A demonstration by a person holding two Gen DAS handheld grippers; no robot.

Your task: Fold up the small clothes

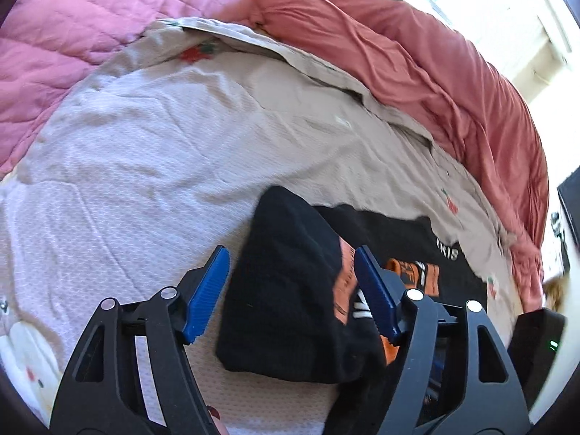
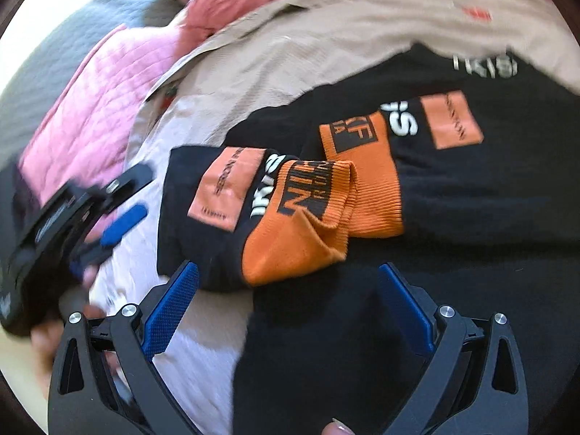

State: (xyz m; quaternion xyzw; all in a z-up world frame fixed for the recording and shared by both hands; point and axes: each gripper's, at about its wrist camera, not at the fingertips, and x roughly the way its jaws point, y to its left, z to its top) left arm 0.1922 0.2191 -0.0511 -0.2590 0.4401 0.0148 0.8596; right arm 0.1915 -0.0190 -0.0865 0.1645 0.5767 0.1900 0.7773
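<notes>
A black sweatshirt (image 2: 471, 199) with orange cuffs (image 2: 301, 224), orange patches and white lettering lies on the pale bed sheet (image 1: 145, 181). Its sleeves are folded in across the body. In the left wrist view, my left gripper (image 1: 290, 250) stands open just above the folded black sleeve (image 1: 282, 282), its blue pads either side and not pressing on it. My right gripper (image 2: 288, 266) is open too, hovering over the nearer orange cuff and the black cloth. The left gripper (image 2: 105, 239) appears blurred at the left of the right wrist view, beside the sleeve's end.
A pink quilt (image 1: 90, 18) lies at the far left of the bed. A salmon blanket (image 1: 435, 72) is bunched along the right, with a beige cover (image 1: 290, 58) beside it. A dark box with a green light (image 1: 536, 348) sits at the right edge.
</notes>
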